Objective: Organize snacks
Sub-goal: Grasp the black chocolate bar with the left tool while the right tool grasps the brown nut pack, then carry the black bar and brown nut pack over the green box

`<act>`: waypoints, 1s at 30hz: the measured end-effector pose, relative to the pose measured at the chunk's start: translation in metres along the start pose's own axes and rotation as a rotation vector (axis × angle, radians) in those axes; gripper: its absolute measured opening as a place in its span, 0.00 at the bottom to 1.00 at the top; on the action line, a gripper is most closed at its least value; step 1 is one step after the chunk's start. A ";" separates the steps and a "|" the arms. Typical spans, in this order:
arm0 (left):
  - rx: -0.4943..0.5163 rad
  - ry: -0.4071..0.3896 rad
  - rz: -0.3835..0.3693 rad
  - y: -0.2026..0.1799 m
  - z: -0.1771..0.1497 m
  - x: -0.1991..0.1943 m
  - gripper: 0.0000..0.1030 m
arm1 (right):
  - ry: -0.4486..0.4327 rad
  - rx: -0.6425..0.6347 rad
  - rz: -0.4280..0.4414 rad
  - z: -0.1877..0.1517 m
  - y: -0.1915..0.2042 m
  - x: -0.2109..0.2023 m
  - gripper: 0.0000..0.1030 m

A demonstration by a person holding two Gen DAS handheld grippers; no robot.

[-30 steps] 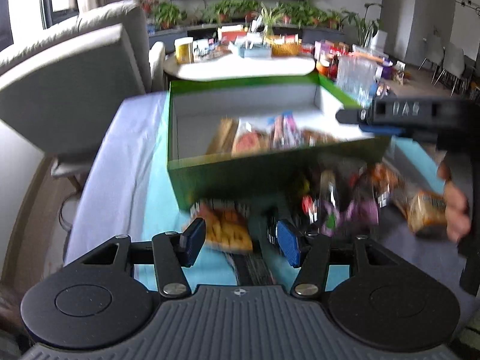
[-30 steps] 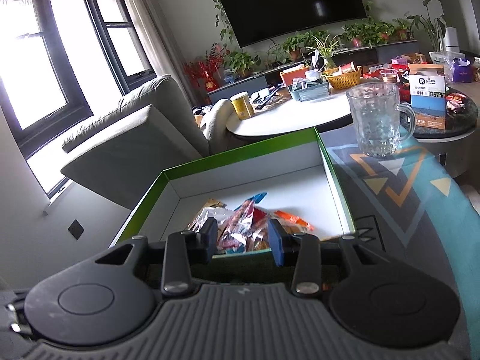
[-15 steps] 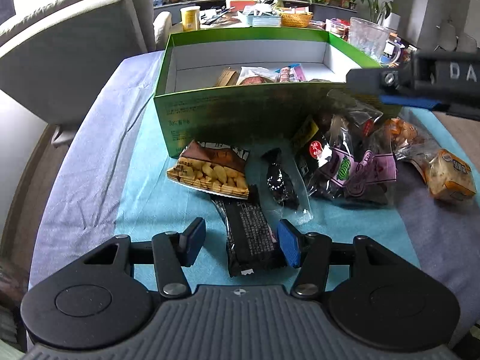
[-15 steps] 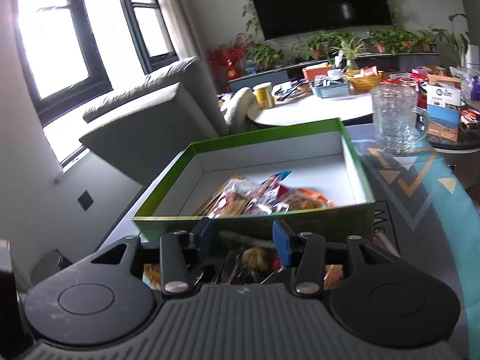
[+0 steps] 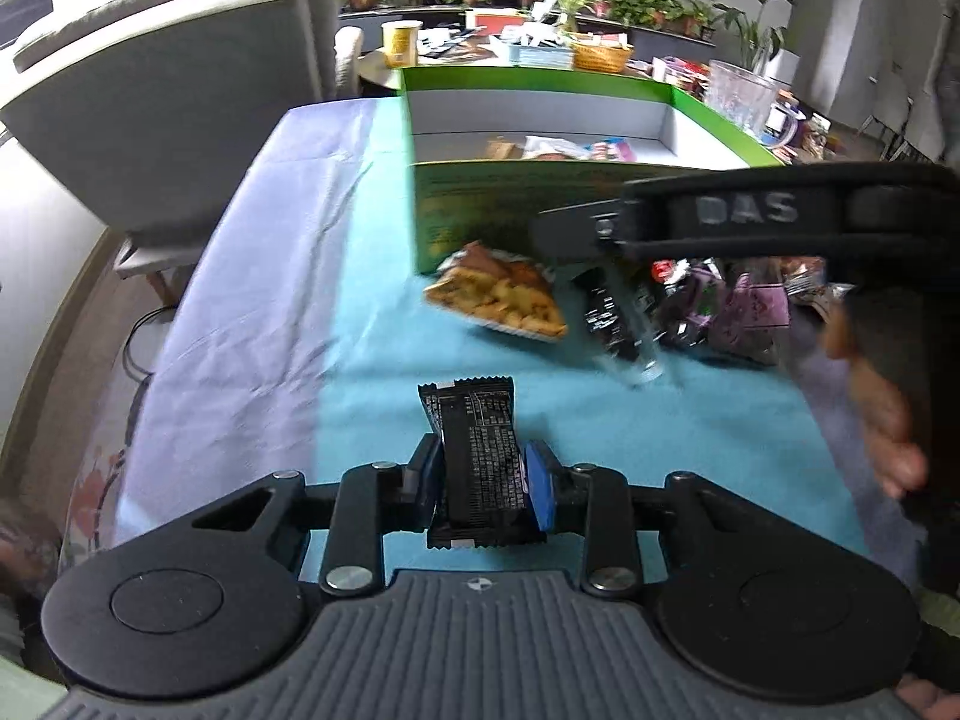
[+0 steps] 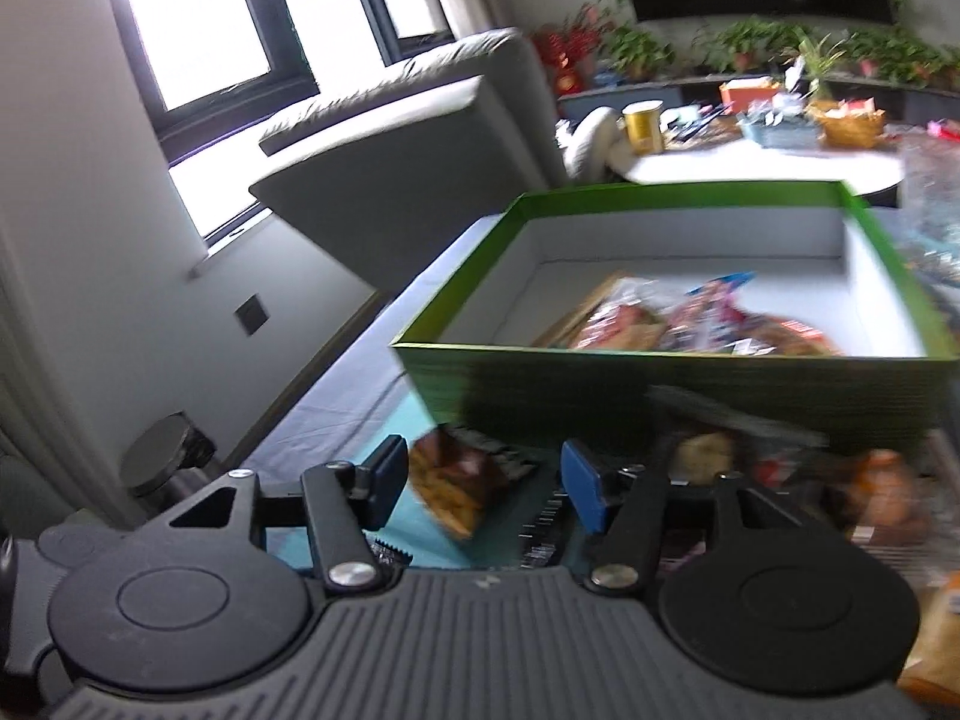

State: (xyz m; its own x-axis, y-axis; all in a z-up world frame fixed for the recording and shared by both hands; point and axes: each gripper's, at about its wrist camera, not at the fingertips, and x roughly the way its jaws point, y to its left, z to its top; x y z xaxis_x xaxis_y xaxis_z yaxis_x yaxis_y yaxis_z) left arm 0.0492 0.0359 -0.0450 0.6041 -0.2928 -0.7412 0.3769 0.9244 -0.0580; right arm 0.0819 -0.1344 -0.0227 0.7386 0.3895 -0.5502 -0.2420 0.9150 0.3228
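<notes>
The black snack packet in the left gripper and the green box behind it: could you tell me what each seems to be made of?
The black snack packet, clamped in the left gripper, whose jaws have just been closing, looks like thin plastic film: crimped serrated end, faint sheen, white print. The green box looks like printed cardboard with a smooth, maybe slightly glossy green outside: straight thin walls, plain white matte inside.

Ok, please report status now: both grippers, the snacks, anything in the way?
Left gripper jaws just closed on black snack bar. Right gripper jaws opening, empty, over chips bag. Green box behind the pile; nothing blocking.
</notes>
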 end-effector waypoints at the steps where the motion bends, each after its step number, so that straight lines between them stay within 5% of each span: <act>1: -0.009 -0.001 0.003 0.004 -0.002 -0.002 0.27 | 0.012 0.000 0.008 0.001 0.003 0.006 0.62; 16: -0.063 -0.045 -0.026 0.027 -0.004 -0.008 0.27 | 0.185 -0.206 0.000 0.002 0.013 0.063 0.78; 20: -0.072 -0.050 -0.007 0.030 -0.004 -0.011 0.27 | 0.173 -0.211 -0.013 0.001 0.016 0.056 0.51; 30: -0.061 -0.125 0.018 0.028 0.014 -0.028 0.27 | 0.045 -0.155 0.050 0.009 0.014 0.005 0.42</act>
State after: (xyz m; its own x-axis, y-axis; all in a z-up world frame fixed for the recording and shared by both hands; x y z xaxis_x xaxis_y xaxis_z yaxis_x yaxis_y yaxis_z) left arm 0.0534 0.0666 -0.0165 0.6944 -0.3005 -0.6539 0.3240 0.9419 -0.0888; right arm 0.0877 -0.1204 -0.0136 0.6951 0.4357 -0.5718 -0.3743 0.8984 0.2296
